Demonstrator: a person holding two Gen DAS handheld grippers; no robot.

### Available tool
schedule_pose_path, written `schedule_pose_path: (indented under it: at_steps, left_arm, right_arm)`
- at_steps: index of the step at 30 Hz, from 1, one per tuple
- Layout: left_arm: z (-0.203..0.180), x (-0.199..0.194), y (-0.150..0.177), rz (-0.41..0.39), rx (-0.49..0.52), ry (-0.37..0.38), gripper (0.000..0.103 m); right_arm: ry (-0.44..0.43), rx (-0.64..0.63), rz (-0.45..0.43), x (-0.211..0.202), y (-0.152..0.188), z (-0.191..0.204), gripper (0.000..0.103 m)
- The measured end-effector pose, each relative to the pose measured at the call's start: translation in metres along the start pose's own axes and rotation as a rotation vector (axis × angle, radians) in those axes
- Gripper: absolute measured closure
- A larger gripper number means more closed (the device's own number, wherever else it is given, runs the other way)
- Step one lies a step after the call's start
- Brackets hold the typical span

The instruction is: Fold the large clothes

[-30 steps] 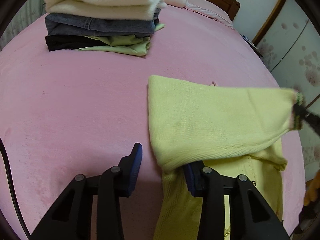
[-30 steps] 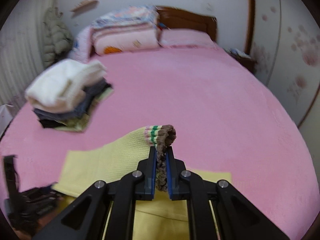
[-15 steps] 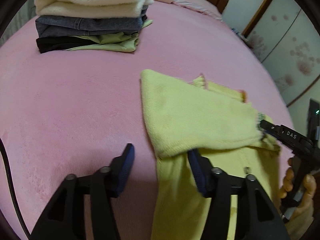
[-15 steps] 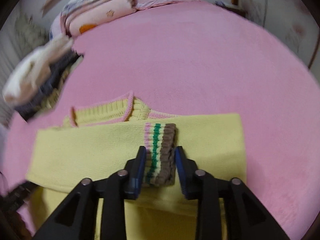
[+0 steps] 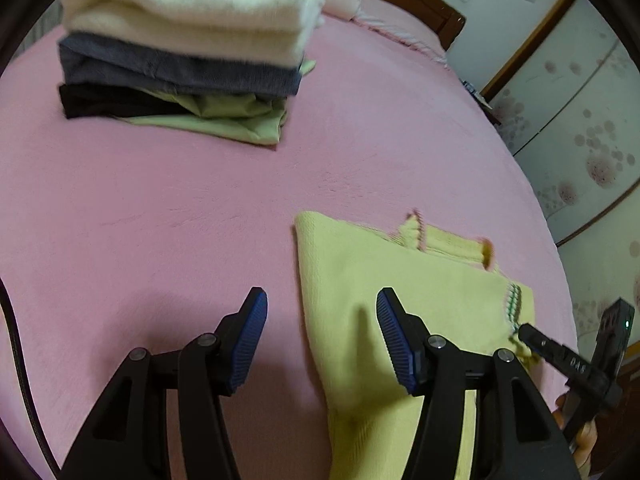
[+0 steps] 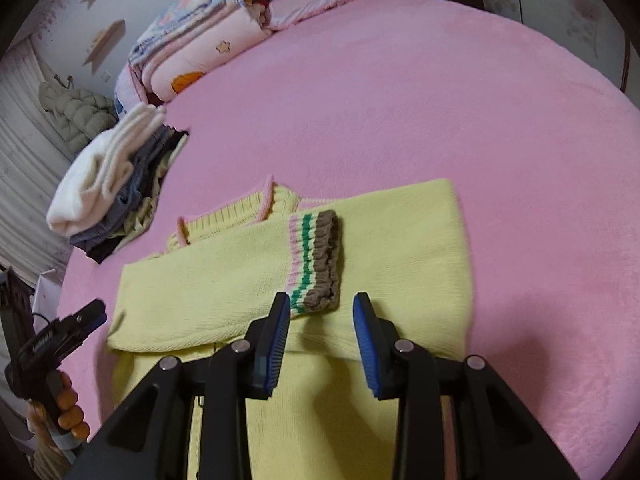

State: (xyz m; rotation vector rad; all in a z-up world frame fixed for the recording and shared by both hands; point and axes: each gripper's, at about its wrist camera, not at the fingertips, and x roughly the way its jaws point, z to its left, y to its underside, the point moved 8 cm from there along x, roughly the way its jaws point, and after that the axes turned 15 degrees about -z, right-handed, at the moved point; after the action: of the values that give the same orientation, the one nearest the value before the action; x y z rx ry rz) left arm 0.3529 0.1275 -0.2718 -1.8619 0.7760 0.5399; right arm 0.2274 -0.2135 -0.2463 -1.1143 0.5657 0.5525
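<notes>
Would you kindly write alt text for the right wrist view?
The open right gripper hovers over a yellow sweater on a pink bed, its striped cuff folded across the body. Folded clothes are stacked at left.

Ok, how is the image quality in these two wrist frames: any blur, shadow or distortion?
Left wrist view: strong fisheye curve, folded clothes stack slightly smeared, left gripper casts dark shadows on the pink bedspread. Right wrist view: striped knitted cuff on the yellow knitted sweater sharp, edges bent, soft shadow right of the right gripper.
</notes>
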Motion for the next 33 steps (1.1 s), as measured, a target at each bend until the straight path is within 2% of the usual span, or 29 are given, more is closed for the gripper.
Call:
schedule_pose_path:
  at_steps: [4, 5, 6, 7, 8, 9, 11, 14, 16, 19, 21, 23, 24, 29, 33]
  left_arm:
    - [0.002, 0.027, -0.003, 0.034, -0.026, -0.002, 0.047]
    - [0.001, 0.031, -0.004, 0.039, -0.026, -0.005, 0.047]
    - [0.001, 0.034, -0.004, 0.04, -0.024, -0.007, 0.049]
    - [-0.001, 0.036, -0.005, 0.031, -0.018, -0.007, 0.062]
    - [-0.004, 0.037, -0.006, 0.03, -0.009, -0.003, 0.082]
    - [-0.007, 0.038, -0.006, 0.031, 0.004, -0.001, 0.09]
    - [-0.011, 0.037, -0.004, 0.02, 0.059, -0.04, 0.095]
    - [-0.013, 0.039, -0.002, 0.005, 0.114, -0.08, 0.096]
    - [-0.012, 0.043, 0.001, 0.008, 0.131, -0.1, 0.096]
    - [-0.012, 0.044, 0.002, 0.017, 0.132, -0.1, 0.096]
    - [-0.014, 0.039, -0.001, 0.017, 0.146, -0.105, 0.093]
    - [-0.013, 0.028, -0.007, 0.01, 0.14, -0.123, 0.083]
    - [-0.014, 0.021, -0.009, -0.002, 0.131, -0.128, 0.083]
    - [-0.043, -0.022, -0.011, -0.082, 0.074, -0.037, 0.082]
    - [-0.069, -0.026, 0.014, -0.052, 0.056, 0.015, 0.082]
  right_arm:
    - [0.03, -0.017, 0.003, 0.014, 0.001, 0.003, 0.071]
    - [0.038, -0.034, -0.007, 0.015, 0.001, 0.005, 0.074]
    - [0.037, -0.048, -0.015, 0.014, 0.002, 0.006, 0.085]
    - [0.058, -0.075, -0.026, 0.012, 0.001, 0.007, 0.088]
    - [0.075, -0.091, -0.036, 0.011, 0.001, 0.007, 0.097]
    - [0.076, -0.095, -0.045, 0.007, 0.001, 0.006, 0.098]
    - [0.071, -0.076, -0.074, -0.005, 0.0, 0.001, 0.1]
    - [0.086, -0.073, -0.09, -0.012, 0.006, -0.006, 0.102]
    - [0.145, -0.093, -0.085, -0.009, 0.013, -0.014, 0.103]
    - [0.134, -0.075, -0.075, -0.006, 0.014, -0.017, 0.103]
    - [0.141, -0.088, -0.084, -0.012, 0.008, -0.012, 0.103]
    - [0.158, -0.123, -0.109, -0.022, 0.002, -0.003, 0.102]
    - [0.15, -0.137, -0.121, -0.026, -0.001, 0.003, 0.102]
    - [0.059, -0.188, -0.124, -0.031, -0.004, 0.046, 0.102]
    - [-0.02, -0.225, -0.086, -0.015, 0.003, 0.082, 0.102]
